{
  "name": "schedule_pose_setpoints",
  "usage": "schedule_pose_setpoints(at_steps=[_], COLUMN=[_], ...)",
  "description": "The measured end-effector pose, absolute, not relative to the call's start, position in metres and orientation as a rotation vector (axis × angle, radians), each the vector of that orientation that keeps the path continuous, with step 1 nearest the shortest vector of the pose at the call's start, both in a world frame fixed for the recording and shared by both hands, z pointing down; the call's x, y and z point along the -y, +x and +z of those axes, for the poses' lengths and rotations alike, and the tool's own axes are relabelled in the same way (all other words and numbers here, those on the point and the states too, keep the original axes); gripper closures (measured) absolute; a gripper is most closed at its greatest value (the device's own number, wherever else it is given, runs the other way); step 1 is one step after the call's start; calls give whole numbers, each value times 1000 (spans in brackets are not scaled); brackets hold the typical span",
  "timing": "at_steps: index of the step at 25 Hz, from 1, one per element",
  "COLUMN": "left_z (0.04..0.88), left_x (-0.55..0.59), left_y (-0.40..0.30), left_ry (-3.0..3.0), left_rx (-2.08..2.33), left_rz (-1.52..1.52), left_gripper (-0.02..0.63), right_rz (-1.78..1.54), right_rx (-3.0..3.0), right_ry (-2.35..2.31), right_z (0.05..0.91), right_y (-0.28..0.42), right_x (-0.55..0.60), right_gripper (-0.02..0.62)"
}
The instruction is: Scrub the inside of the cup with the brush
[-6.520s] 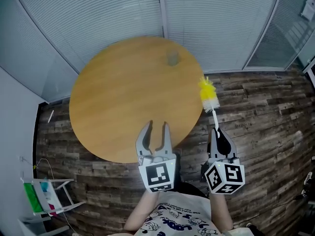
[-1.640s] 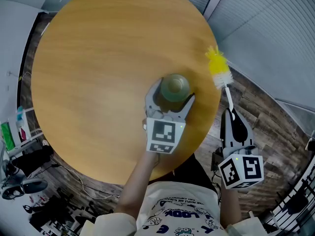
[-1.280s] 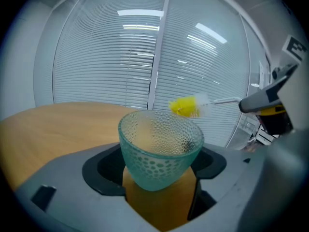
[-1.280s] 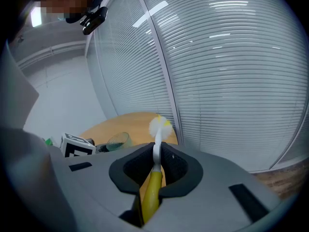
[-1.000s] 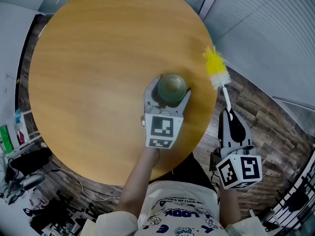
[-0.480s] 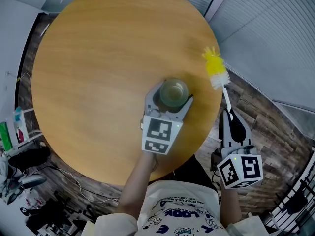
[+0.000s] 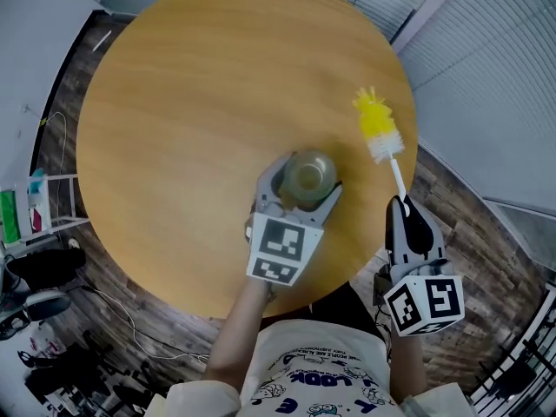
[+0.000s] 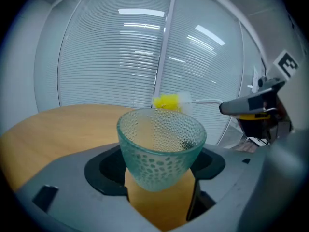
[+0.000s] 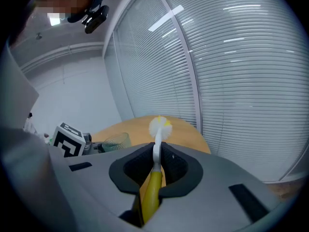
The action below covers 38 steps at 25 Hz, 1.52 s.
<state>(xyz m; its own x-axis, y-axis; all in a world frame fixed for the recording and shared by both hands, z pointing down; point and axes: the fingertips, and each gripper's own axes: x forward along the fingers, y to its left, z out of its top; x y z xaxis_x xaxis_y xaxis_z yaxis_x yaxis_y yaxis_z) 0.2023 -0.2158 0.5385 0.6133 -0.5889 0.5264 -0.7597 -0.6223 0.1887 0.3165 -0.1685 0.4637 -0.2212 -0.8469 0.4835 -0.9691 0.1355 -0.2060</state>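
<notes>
Left gripper [image 7: 301, 179]: one of two grippers in shot, jaws closed in on the one cup [image 7: 308, 172], a finger on each side of its wall. In the left gripper view we see the cup [image 8: 161, 146] as clear greenish glass with a dimpled surface, mouth up, nothing inside it, seated between the two dark jaw pads. Bare wood shows in the gap under its base; we cannot tell if the base touches the top. From the head view the cup is over the near right part of the one round wooden table [image 7: 191, 102], a little in from the edge. Left marker cube [image 7: 280, 248] sits just behind the jaws, over the table's near rim.

Moving right, we count one brush [image 7: 387, 155]: yellow tuft at the tip, white bristles below it, a thin white stem, then a yellow handle. Its head hangs over the table's right edge, near the cup's right side but clear of it and not inside it. In the left gripper view the brush [image 8: 169, 102] shows just behind the cup's rim.

Right gripper [image 7: 405, 211]: jaws clamped tight on the brush [image 9: 157, 149] at the point where the white stem meets the yellow handle, bristles pointing away from the person. It is off the table, over the plank floor [image 7: 473, 224]. Right marker cube [image 7: 423, 304] makes two cubes in all. White slatted blinds [image 9: 241, 71] fill the background.
</notes>
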Motion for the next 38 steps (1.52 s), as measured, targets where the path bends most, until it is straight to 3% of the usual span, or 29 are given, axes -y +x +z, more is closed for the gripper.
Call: schedule_pose_setpoints(at_steps=[13, 38], left_z=[482, 444], left_x=[178, 148], left_y=[109, -14], left_ry=[2468, 2508], left_rx=[1158, 1395], left_rz=[624, 1116], left_gripper=[224, 224], right_rz=[615, 244], right_rx=[2340, 2629], right_ry=[1636, 943], right_z=[415, 326], right_y=[227, 117], right_x=[141, 81], right_gripper=[549, 549])
